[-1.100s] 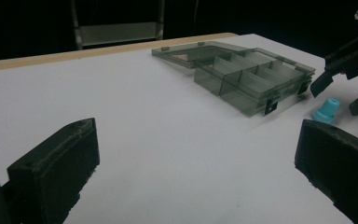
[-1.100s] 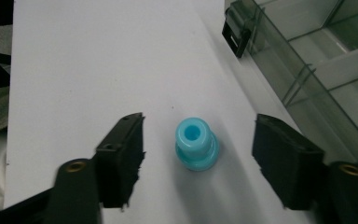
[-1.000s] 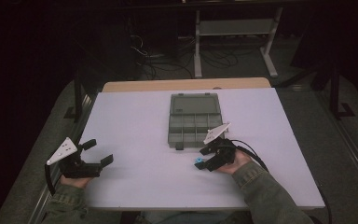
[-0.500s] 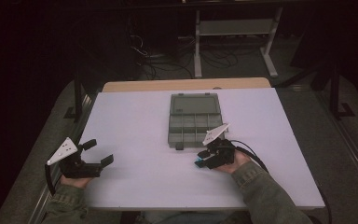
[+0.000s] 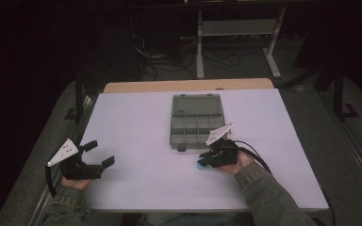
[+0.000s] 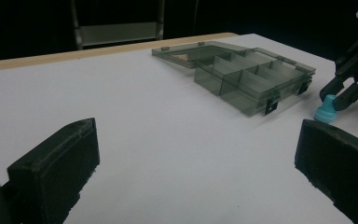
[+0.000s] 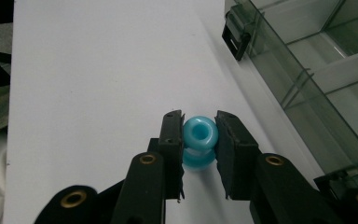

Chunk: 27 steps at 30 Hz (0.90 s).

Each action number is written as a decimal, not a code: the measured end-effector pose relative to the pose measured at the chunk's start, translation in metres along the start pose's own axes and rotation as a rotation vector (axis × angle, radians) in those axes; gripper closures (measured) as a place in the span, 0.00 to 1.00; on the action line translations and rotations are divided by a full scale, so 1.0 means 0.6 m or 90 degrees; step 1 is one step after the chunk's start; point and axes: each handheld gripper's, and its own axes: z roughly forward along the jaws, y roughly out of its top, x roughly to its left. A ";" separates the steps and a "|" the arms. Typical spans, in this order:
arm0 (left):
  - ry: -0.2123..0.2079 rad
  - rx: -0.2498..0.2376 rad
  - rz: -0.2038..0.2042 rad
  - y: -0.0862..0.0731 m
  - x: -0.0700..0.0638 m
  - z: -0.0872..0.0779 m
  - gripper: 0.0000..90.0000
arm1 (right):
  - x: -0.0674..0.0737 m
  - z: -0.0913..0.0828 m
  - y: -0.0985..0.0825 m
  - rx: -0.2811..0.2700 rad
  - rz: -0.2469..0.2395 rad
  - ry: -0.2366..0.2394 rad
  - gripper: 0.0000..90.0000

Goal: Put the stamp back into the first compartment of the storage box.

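Observation:
A small light-blue spool-shaped piece (image 7: pixel 199 133) stands on the white table (image 5: pixel 136 122), just in front of the open grey organizer box (image 5: pixel 195 120). My right gripper (image 7: pixel 199 140) is shut on it, both pads pressing its sides; its jaws have just been closing with the piece between them. From above, the blue piece (image 5: pixel 201 164) shows at the tip of the right gripper (image 5: pixel 204 161). My left gripper (image 5: pixel 100 153) rests at the table's front left, open with nothing between its jaws. In the left gripper view the blue piece (image 6: pixel 325 112) sits beside the box (image 6: pixel 242 74).
The organizer box (image 7: pixel 317 60) has several bare compartments, its lid folded back flat and a black latch on its near wall. A wooden strip (image 5: pixel 188 85) edges the far side of the table. Dark floor, cables and a metal stand (image 5: pixel 238 37) lie beyond.
The right gripper's jaws have drawn together onto the blue piece. Both hands have kept their places and the left gripper still stands open.

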 end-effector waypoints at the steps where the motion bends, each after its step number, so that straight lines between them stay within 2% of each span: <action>1: 0.000 0.000 0.000 0.000 0.000 0.000 0.00 | 0.000 -0.002 0.001 -0.001 0.001 0.002 0.79; 8: 0.001 0.001 0.000 0.000 0.000 0.000 0.00 | 0.003 -0.013 0.013 -0.012 0.005 0.008 0.79; 10: 0.000 -0.003 -0.003 0.000 -0.002 0.001 0.00 | 0.004 -0.019 0.020 -0.016 0.016 0.008 0.79; 14: 0.000 -0.004 -0.005 0.000 -0.002 0.001 0.00 | 0.001 -0.023 0.026 -0.023 0.006 0.007 0.79; 15: 0.000 0.001 0.000 0.000 0.000 0.000 0.00 | 0.004 -0.026 0.030 -0.022 0.022 0.012 0.79; 21: 0.000 0.000 0.000 0.000 0.000 -0.001 0.00 | 0.001 -0.033 0.043 -0.029 0.030 0.005 0.79; 27: 0.003 -0.002 -0.002 0.000 0.000 -0.001 0.00 | -0.001 -0.037 0.055 -0.030 0.018 0.001 0.79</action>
